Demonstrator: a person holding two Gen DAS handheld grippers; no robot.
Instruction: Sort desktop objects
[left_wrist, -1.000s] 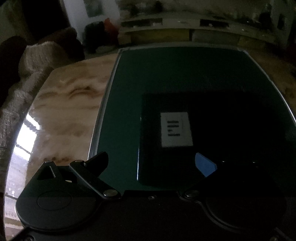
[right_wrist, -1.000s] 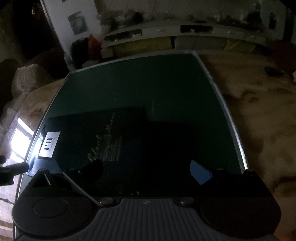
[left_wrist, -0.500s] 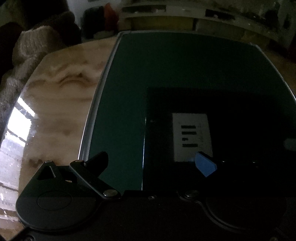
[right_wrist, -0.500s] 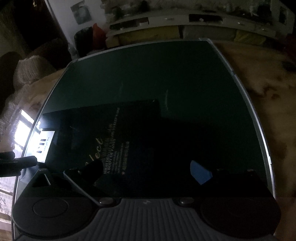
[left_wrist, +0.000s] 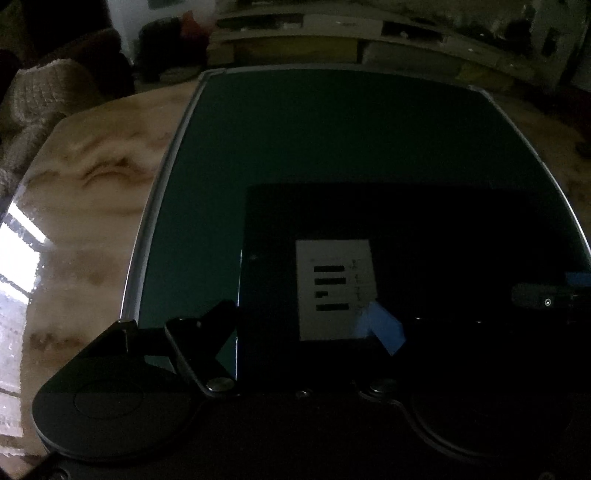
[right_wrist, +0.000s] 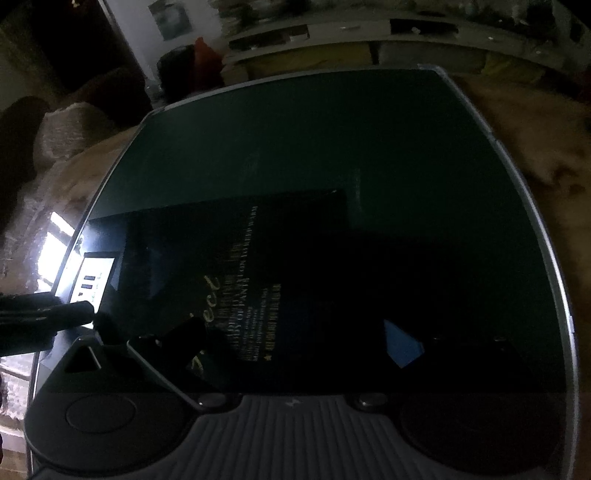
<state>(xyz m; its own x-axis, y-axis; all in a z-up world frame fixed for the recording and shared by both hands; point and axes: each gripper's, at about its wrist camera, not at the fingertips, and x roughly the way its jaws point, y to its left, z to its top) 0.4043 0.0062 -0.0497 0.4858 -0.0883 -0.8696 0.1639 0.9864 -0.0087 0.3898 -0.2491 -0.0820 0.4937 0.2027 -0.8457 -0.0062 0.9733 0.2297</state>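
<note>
A flat black package (left_wrist: 424, 236) with a white label (left_wrist: 336, 288) lies on the near part of a dark green mat (left_wrist: 332, 129). In the right wrist view the same package (right_wrist: 229, 258) shows gold lettering, with its label (right_wrist: 90, 282) at the left edge. My left gripper (left_wrist: 299, 325) is open, its fingers low over the package's near left corner and label. My right gripper (right_wrist: 295, 339) is open over the package's near edge. The left gripper's finger shows in the right wrist view (right_wrist: 48, 314), and the right gripper's finger in the left wrist view (left_wrist: 546, 295).
The mat has a silver rim (left_wrist: 147, 236) and lies on a glossy marble table (left_wrist: 74, 206). A knitted cushion (left_wrist: 40, 99) sits beyond the table's left edge. Shelves (right_wrist: 369, 33) run along the back wall. Marble also shows right of the mat (right_wrist: 546, 155).
Both grippers have come lower and closer over the package. The left gripper's fingers now reach the label, and the right gripper's finger has come into the left wrist view.
</note>
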